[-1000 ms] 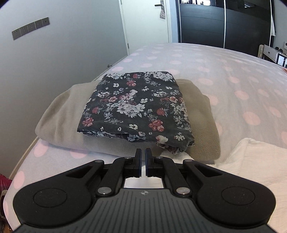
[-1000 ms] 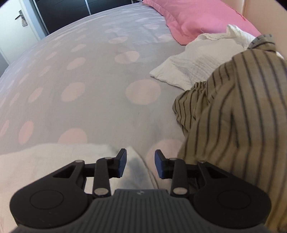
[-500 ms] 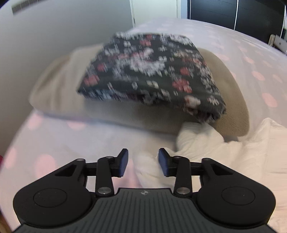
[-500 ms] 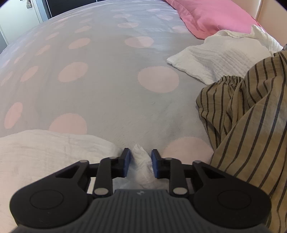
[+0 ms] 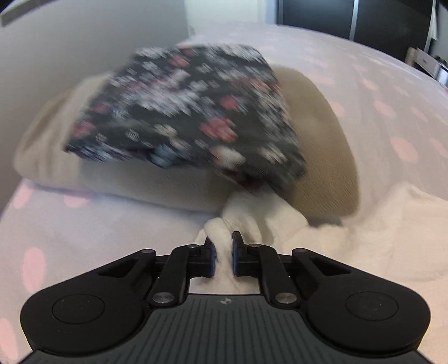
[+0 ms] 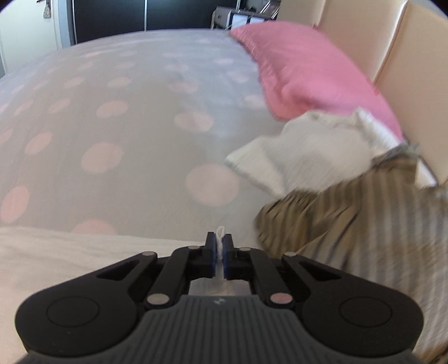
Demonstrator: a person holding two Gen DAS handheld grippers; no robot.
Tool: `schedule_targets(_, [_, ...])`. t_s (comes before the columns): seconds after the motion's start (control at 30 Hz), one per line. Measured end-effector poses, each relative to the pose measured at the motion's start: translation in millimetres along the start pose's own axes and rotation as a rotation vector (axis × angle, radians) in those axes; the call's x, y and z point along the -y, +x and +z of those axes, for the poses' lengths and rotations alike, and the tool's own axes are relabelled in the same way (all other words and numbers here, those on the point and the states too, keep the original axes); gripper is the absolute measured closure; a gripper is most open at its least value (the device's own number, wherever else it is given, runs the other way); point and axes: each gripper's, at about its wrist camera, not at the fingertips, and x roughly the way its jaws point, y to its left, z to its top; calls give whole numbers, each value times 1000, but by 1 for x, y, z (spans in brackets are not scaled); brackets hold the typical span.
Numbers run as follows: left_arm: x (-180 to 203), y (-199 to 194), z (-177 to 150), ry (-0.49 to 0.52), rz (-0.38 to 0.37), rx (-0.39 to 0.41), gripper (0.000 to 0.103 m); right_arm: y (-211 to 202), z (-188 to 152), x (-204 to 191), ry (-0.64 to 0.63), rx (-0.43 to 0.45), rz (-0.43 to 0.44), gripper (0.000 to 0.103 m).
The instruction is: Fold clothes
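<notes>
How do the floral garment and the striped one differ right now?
The dark floral garment is folded flat and stacked on a folded beige garment; the brown striped garment lies crumpled and unfolded. The floral one sits by the wall side, the striped one near the pink pillow. Both rest on the bed.

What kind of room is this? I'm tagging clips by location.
Most likely a bedroom: a wide bed with a polka-dot sheet, a pink pillow against a padded headboard, and dark wardrobe doors.
</notes>
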Motion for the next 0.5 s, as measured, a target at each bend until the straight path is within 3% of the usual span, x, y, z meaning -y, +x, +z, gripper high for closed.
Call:
schedule_targets(0.1, [-20, -11, 10, -85, 59, 66, 95, -5, 17, 16, 27, 31, -72, 98])
schedule_targets(0.2, [-27, -17, 14, -108, 68, 91, 95, 0, 30, 28, 52, 45, -138, 99])
schedule_targets(0.5, [-19, -15, 20, -86, 73, 102, 95, 7, 31, 18, 16, 45, -149, 98])
